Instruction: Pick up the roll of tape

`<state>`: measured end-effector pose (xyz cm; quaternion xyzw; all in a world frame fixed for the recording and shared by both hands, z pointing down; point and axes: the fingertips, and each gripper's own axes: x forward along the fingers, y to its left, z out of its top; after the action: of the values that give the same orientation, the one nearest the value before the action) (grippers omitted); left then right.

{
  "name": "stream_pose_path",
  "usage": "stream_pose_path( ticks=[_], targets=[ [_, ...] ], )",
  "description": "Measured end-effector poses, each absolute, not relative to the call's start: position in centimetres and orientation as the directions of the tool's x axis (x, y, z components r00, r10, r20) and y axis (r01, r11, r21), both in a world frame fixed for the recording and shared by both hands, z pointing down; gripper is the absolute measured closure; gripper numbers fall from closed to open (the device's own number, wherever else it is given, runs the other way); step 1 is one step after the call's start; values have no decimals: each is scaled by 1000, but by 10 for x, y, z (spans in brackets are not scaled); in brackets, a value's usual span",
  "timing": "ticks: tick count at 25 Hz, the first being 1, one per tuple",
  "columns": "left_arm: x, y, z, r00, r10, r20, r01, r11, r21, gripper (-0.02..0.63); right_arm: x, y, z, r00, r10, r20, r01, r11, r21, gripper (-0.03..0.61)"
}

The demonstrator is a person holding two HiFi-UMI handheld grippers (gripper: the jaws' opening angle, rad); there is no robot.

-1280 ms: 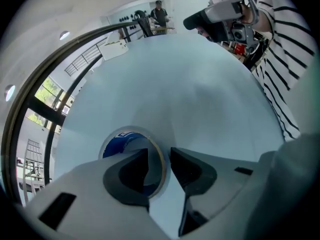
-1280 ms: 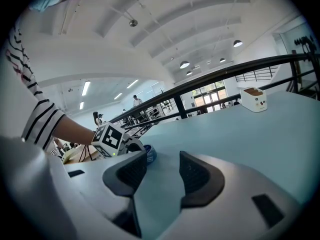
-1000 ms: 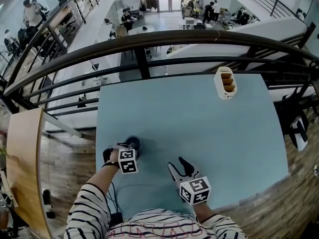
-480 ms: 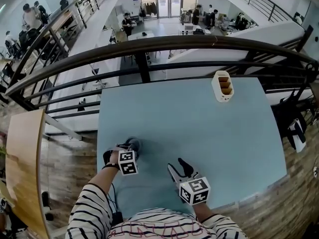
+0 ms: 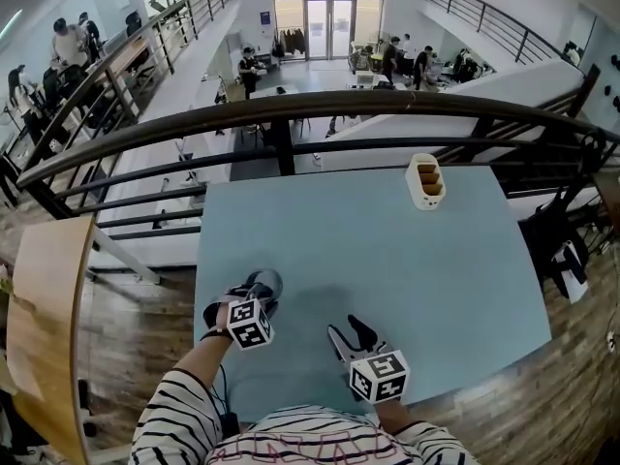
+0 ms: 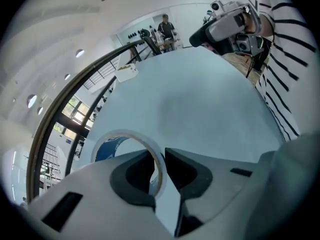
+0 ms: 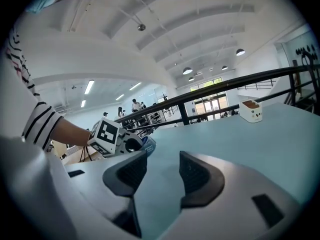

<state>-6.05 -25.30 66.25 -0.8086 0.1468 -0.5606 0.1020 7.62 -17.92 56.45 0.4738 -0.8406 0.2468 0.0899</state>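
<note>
Tabletop of pale blue laminate [image 5: 407, 260] seen from above, set against a dark metal railing [image 5: 291, 109] along its far edge.

Left gripper [image 5: 262, 289], white with a marker cube, is over the near left part of the table, not far from the left edge. Its jaws are clamped on the wall of the thin translucent roll of tape with a blue printed core [image 5: 268, 283]. In the left gripper view one dark pad sits inside the ring and the other outside, both pressing the band of the roll [image 6: 131, 133] at the left gripper's tips [image 6: 160, 156]. The ring stands on edge, open side facing the camera, with the table surface [image 6: 200, 104] visible through it. No view settles whether the lower rim of the roll is clear of the tabletop.

Right gripper [image 5: 347, 329] is near the near edge of the table, to the right of the left one and apart from it. In the right gripper view the right gripper [image 7: 162, 166] has its jaws apart with only bare tabletop between them.

White oblong holder with brown compartments [image 5: 426, 180] stands close to the far edge, towards the far right corner, well apart from both grippers.

Striped sleeve [image 5: 174, 415] of the person is at the near edge.
</note>
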Motion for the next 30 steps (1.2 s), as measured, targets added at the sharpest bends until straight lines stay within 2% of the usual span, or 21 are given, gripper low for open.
stream_pose_path(
  ticks=[9,18,20,26,30],
  targets=[
    [-58,-216,606,457,-468,756,-245,-884,-399,529,74,-135,548,-480,-794,374,-872,385,-301,382],
    [-74,-172,556,571,-545,614,-371,-839,-399,529,60,-106,532,-410,-842,351,-904,325,-277,383],
    [-80,-162,546,591,-557,584,-390,-831,-397,529,56,-102,527,-393,-854,342,-912,313,-267,396],
    [-103,-136,525,639,-579,506,-451,-815,-363,529,40,-85,517,-336,-886,321,-936,276,-218,497],
    [-114,-117,513,675,-584,450,-491,-812,-316,529,30,-70,516,-297,-901,317,-950,245,-194,514]
  ],
)
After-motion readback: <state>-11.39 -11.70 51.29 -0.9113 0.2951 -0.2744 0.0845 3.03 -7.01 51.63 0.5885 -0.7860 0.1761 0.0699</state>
